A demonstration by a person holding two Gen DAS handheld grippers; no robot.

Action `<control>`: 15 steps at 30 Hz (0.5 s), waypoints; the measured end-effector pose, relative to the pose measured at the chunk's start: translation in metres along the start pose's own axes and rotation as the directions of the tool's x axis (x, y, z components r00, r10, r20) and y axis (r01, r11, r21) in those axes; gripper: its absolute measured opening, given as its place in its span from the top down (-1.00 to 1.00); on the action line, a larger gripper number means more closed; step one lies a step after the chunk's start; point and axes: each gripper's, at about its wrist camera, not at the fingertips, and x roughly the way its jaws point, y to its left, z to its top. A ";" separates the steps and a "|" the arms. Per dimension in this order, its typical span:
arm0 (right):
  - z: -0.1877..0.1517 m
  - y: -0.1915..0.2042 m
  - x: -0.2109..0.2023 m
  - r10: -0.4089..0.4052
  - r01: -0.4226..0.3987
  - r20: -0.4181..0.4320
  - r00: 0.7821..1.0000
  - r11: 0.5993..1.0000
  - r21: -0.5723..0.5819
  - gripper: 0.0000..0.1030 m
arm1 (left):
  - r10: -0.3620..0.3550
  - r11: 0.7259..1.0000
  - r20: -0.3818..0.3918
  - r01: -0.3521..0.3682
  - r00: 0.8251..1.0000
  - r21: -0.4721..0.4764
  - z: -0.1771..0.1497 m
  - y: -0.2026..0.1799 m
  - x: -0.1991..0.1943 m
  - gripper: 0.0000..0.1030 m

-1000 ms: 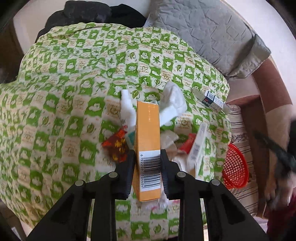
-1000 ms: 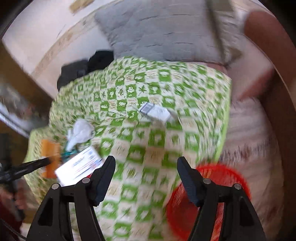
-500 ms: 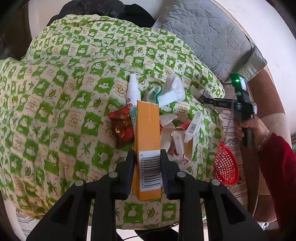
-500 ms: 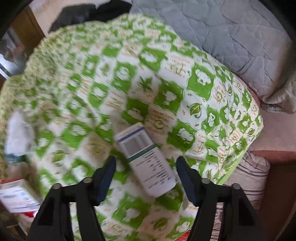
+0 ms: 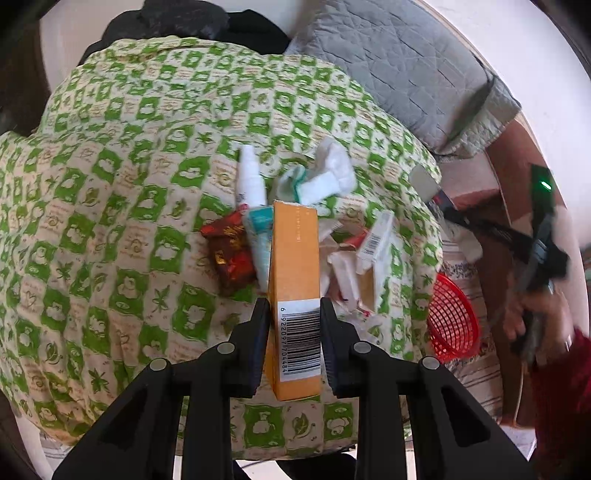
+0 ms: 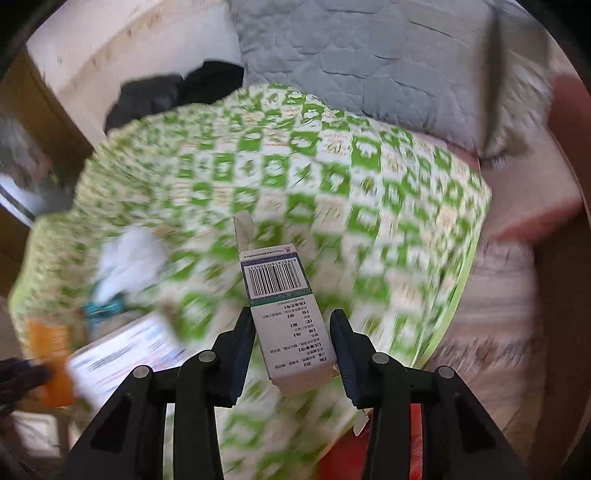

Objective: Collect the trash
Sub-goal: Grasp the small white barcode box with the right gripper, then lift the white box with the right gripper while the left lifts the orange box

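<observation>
My left gripper [image 5: 291,321] is shut on a tall orange box [image 5: 295,266] with a barcode label, held above a trash pile on the green checked cloth [image 5: 129,184]. The pile holds a white spray bottle [image 5: 251,181], a red wrapper [image 5: 231,251], crumpled tissue [image 5: 332,170] and a white carton [image 5: 376,240]. My right gripper [image 6: 291,332] is shut on a white medicine box [image 6: 284,302] with a barcode, lifted off the cloth [image 6: 332,177]. The red mesh basket [image 5: 452,325] sits low at the cloth's right edge.
A grey quilted pillow [image 5: 406,66] lies behind the cloth, with dark clothing [image 5: 192,22] at the back. A person's hand [image 5: 532,314] and red sleeve hold the other gripper at the right. The brown sofa arm [image 5: 517,177] borders the basket.
The right gripper closed on the white medicine box and lifted it; the view is now swinging. The left gripper stayed shut on the orange box and drew back slightly from the pile.
</observation>
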 end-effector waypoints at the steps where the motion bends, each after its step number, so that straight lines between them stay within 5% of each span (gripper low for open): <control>1: -0.010 0.007 -0.009 0.034 -0.034 0.011 0.999 0.999 0.032 0.13 | -0.008 1.000 -0.004 0.008 1.000 0.011 -0.001 -0.003 0.001 0.51; 6: -0.074 0.035 -0.048 0.107 -0.117 0.069 0.992 0.981 0.155 0.13 | -0.038 0.997 -0.029 0.040 0.999 0.067 -0.010 -0.015 0.005 0.51; 15: -0.141 0.078 -0.079 0.123 -0.141 0.086 0.989 0.958 0.250 0.13 | -0.049 0.983 -0.044 0.056 0.998 0.176 -0.034 -0.029 -0.007 0.51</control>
